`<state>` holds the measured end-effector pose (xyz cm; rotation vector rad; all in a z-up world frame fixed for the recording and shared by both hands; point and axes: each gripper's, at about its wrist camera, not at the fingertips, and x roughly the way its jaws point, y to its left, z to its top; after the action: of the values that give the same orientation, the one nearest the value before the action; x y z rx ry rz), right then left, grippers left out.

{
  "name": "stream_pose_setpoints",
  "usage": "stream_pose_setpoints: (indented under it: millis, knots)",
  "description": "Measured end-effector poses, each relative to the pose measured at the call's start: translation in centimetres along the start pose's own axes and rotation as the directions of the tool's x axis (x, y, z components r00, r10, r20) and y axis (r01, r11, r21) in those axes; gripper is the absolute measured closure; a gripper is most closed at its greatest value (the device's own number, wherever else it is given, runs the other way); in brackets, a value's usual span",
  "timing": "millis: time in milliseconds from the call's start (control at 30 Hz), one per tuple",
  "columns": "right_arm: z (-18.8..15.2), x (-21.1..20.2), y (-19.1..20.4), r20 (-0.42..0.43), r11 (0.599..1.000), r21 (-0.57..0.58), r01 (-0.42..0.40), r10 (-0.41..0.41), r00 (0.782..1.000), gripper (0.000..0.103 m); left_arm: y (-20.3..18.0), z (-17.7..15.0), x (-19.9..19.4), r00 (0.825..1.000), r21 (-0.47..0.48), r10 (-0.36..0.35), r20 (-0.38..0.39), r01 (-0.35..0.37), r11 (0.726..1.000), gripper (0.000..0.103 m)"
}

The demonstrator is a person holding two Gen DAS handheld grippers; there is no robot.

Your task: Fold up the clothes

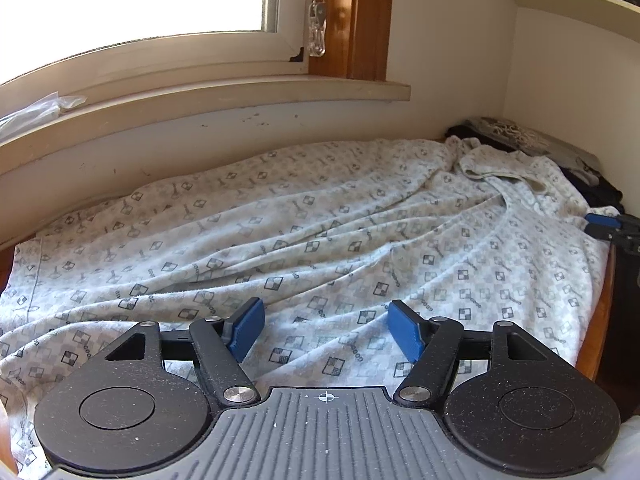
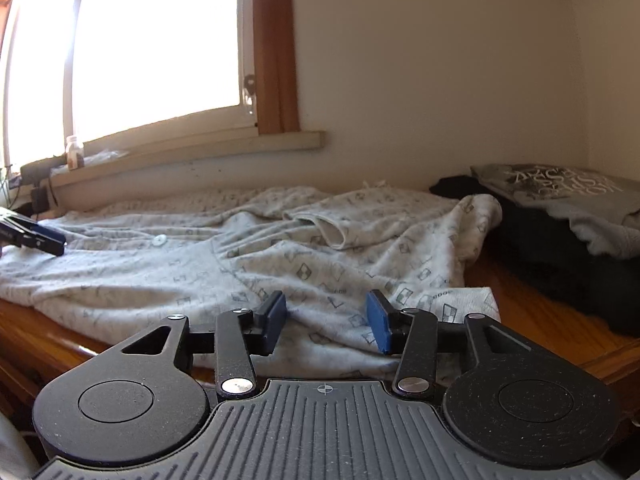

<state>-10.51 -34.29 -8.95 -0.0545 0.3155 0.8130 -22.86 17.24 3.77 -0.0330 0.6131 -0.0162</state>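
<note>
One patterned garment (image 1: pixel 320 232), two tongs (image 1: pixel 326 332) (image 2: pixel 328 320), one folded stack (image 2: pixel 568 216).

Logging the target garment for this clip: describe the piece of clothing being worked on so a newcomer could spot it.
Below the window sill, a wooden surface runs along the wall. Spread rumpled across most of it lies the pale patterned garment, printed all over with small checkered squares, with one white button. The folded clothes stacked at the far end are dark or grey instead.

Printed lettering on the folded grey shirt (image 2: pixel 560 188) is upside-down, unreadable.

blown-out window (image 2: pixel 156 40) glare; sharp frames, edges bowed.
</note>
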Motion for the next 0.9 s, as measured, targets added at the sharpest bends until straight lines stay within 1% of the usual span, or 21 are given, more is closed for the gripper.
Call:
stream_pose_setpoints:
  millis: [133,233,300,400,567,667,733,800,900]
  knots:
    - [-0.1,-0.3,0.8,-0.02,0.996,-0.09,0.015,-0.016,1.0,0.055,-0.3,0.0,0.1,1.0,0.015,0.018,-0.002,-0.018,1.0,0.03]
    - [0.2,-0.4,0.6,-0.035,0.994,-0.111,0.023,-0.027,0.999,0.053,-0.4,-0.1,0.1,1.0,0.011,0.022,0.0,-0.022,1.0,0.03]
    - [0.2,-0.5,-0.2,-0.032,0.996,-0.09,0.026,-0.029,0.999,0.052,-0.4,-0.1,0.2,1.0,0.011,0.023,0.0,-0.023,1.0,0.03]
    - [0.1,-0.8,-1.2,-0.015,1.0,-0.025,0.011,-0.012,1.0,0.053,-0.4,-0.1,0.2,1.0,0.009,0.024,0.001,-0.024,1.0,0.03]
    - [0.1,-1.2,-0.8,0.001,0.999,-0.029,0.02,-0.02,1.0,0.053,-0.4,-0.1,0.1,1.0,0.008,0.025,0.002,-0.025,1.0,0.03]
    - [0.7,-2.4,-1.7,0.068,0.994,-0.007,0.112,-0.111,0.992,0.053,-0.4,0.0,0.1,1.0,0.008,0.023,0.001,-0.023,1.0,0.03]
    - [1.2,-3.3,-3.3,0.094,0.986,0.04,0.159,-0.162,0.982,0.053,-0.3,0.0,0.1,1.0,0.006,0.02,0.002,-0.02,1.0,0.03]
    - [1.5,-4.2,-5.3,0.087,0.982,0.111,0.155,-0.165,0.982,0.053,-0.2,0.0,0.1,1.0,0.004,0.018,0.002,-0.018,1.0,0.029]
    - [1.2,-4.7,-6.6,0.073,0.977,0.154,0.145,-0.158,0.985,0.053,-0.3,0.0,0.1,1.0,0.002,0.017,0.002,-0.017,1.0,0.029]
